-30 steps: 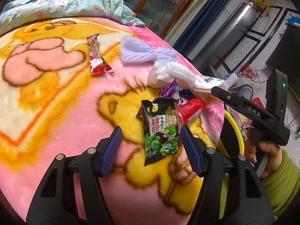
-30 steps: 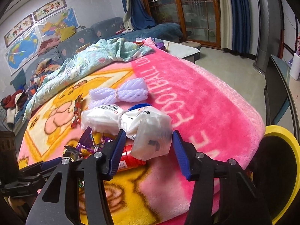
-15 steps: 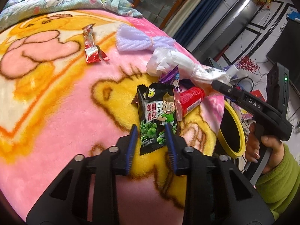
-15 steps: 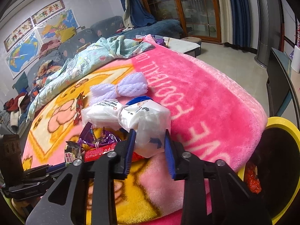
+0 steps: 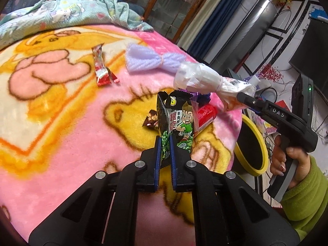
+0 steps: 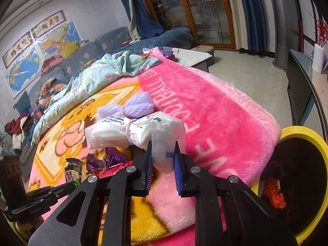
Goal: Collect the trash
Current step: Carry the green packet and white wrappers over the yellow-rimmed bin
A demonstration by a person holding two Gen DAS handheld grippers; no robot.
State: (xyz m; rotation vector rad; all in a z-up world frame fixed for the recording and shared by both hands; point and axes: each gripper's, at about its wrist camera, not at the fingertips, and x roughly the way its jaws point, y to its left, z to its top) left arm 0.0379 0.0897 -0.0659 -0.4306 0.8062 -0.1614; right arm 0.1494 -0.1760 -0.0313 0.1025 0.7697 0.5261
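My left gripper (image 5: 165, 143) is shut on a black-and-green snack packet (image 5: 177, 121) and holds it upright just above the pink cartoon blanket (image 5: 61, 123). My right gripper (image 6: 163, 153) is shut on a white tied plastic bag (image 6: 133, 131), lifted off the blanket; it also shows in the left wrist view (image 5: 201, 78). A red wrapper (image 5: 101, 69), a red tube (image 5: 206, 113), a purple wrapper (image 6: 110, 160) and a small brown wrapper (image 5: 150, 120) lie on the blanket. A yellow-rimmed bin (image 6: 307, 164) stands beside the bed at the right.
A lilac mesh bow-shaped pouf (image 5: 152, 60) lies on the blanket beyond the trash. A crumpled light-green quilt (image 6: 98, 82) covers the far end. The bin also shows in the left wrist view (image 5: 254, 143), below the bed edge. A sofa and glass doors stand behind.
Both grippers closed: the left on the snack packet, the right on the white bag. Both items have since been lifted off the blanket.
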